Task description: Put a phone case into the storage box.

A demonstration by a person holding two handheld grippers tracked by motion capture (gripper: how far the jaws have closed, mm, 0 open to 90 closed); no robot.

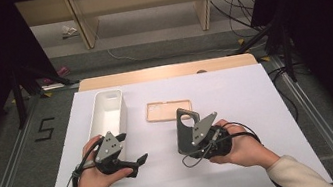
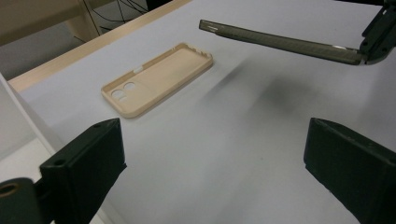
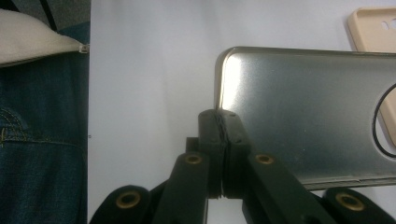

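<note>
Dark phone case point(image 1: 186, 131) stands almost upright in the high view, above the white counter point(image 1: 236, 97), because the right gripper point(image 1: 201, 141) pinches its lower edge; a judgement: it is lifted so it can go to the white bin point(image 1: 106, 110) at the left. The right hand point(image 1: 241, 147) lies low on the counter with the wrist turned inward, and the left hand point(image 1: 91, 173) rests near the bin with the left gripper point(image 1: 133, 165) pointing to the middle. In the left gripper view its black jaws stand wide apart with nothing between them, the beige phone case point(image 2: 156, 79) lies flat with its hollow side up, and the dark case point(image 2: 280, 42) hangs edge-on in the air. In the right gripper view the jaws are closed tightly on the corner of the dark case point(image 3: 317, 112), which stretches to the right.
</note>
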